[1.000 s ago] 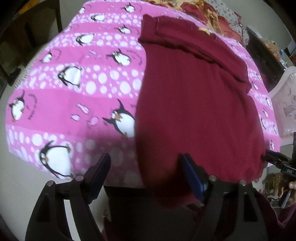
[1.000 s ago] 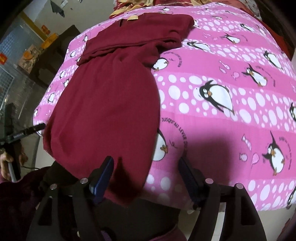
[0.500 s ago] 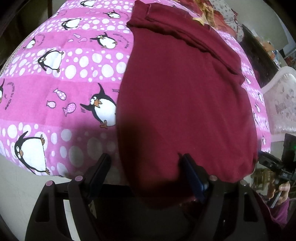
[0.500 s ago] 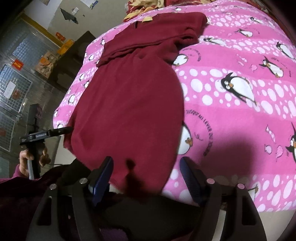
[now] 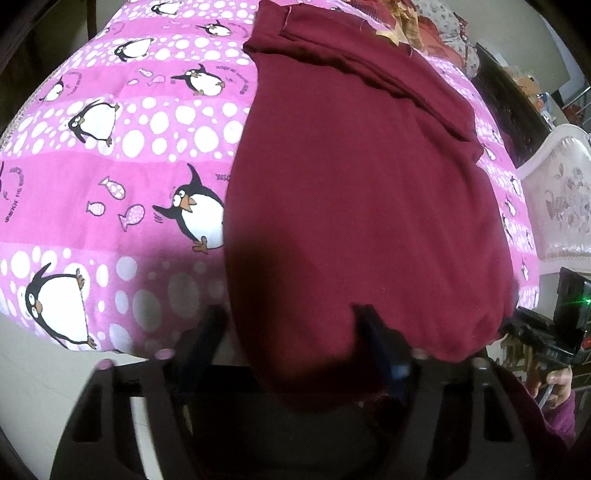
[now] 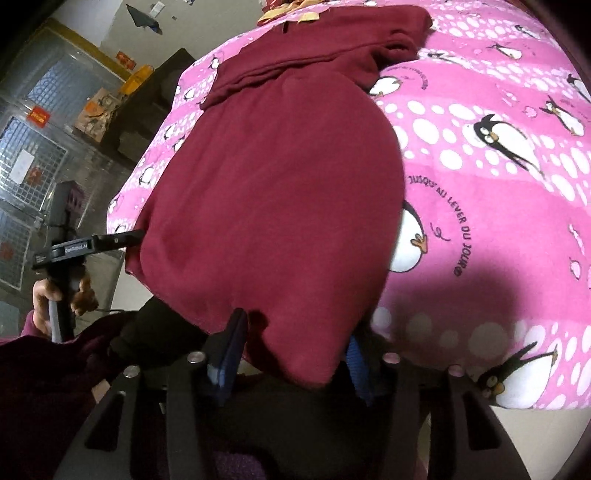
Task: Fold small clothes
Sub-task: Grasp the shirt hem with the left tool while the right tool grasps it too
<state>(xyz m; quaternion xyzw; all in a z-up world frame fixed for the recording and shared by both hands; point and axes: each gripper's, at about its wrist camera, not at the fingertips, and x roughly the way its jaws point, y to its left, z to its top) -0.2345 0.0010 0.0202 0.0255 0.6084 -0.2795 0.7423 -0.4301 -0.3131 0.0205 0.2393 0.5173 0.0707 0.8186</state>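
A maroon garment point(image 5: 362, 177) point(image 6: 277, 177) lies flat along a pink penguin blanket point(image 5: 110, 177) point(image 6: 498, 221), its near hem hanging over the bed edge. My left gripper point(image 5: 291, 332) straddles the hem's left corner. Its jaws are closing with cloth between them, and a wide gap remains. My right gripper point(image 6: 295, 343) is at the hem's right corner, its jaws closing in on the bunched cloth that fills the gap. Each gripper also shows in the other view: the right gripper point(image 5: 546, 332) and the left gripper point(image 6: 88, 245), both in a hand.
More crumpled clothes point(image 5: 424, 22) sit at the bed's far end. A white padded furniture piece point(image 5: 565, 206) stands to the right of the bed, and a dark cabinet point(image 6: 147, 107) and wire racks point(image 6: 22, 166) to the left. Pale floor lies below the bed edge.
Both grippers have drawn closer to the near hem. The right jaws have narrowed a lot around the hem corner, and the left jaws have narrowed a little.
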